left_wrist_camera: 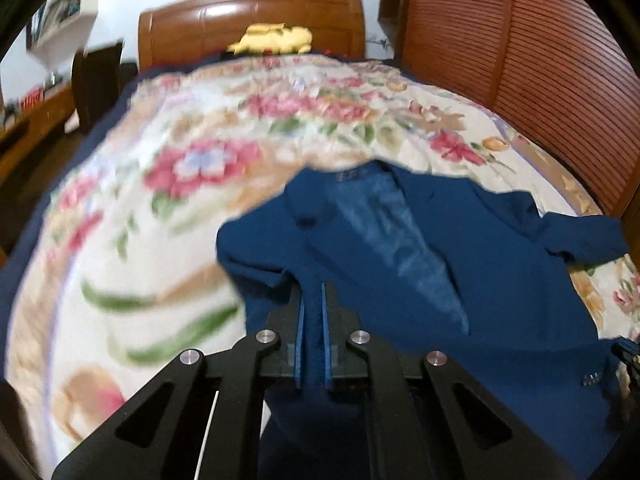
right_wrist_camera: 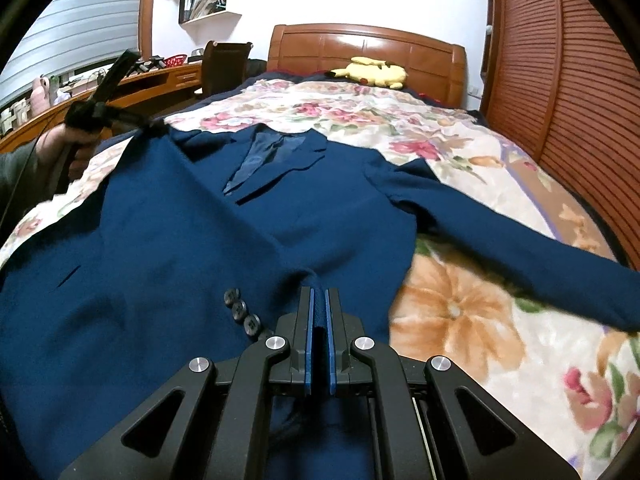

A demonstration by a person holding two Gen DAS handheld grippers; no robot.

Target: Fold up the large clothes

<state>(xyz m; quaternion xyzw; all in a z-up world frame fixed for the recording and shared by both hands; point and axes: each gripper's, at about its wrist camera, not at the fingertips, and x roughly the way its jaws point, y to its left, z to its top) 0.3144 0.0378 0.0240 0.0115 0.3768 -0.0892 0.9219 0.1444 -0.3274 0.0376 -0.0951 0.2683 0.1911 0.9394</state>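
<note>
In the left wrist view, my left gripper [left_wrist_camera: 313,286] has its jaws closed nearly together, with a fold of the blue suit jacket [left_wrist_camera: 420,248] pinched between the blue pads. I believe I hold it at the left shoulder side, because from there the cloth rises a little off the bed. The jacket lies front up on the flowered blanket [left_wrist_camera: 160,184], and the shiny lining [left_wrist_camera: 392,236] shows between the lapels. The picture is blurred here, so small details I cannot tell. Far behind, a yellow plush toy [left_wrist_camera: 272,40] sits by the wooden headboard [left_wrist_camera: 248,12]

In the right wrist view, my right gripper [right_wrist_camera: 319,292] is also closed tight on an edge of the jacket, near the lower part, just beside three dark sleeve buttons [right_wrist_camera: 241,312]. The other gripper is seen at the upper left, at the jacket's far corner, held by a hand [right_wrist_camera: 60,148]. The right sleeve [right_wrist_camera: 520,240] stretches flat toward the louvred wardrobe door [right_wrist_camera: 568,92]. I judge that I hold two points on one side so that this side can be carried over the chest as one straight fold, without the cloth sagging
</note>
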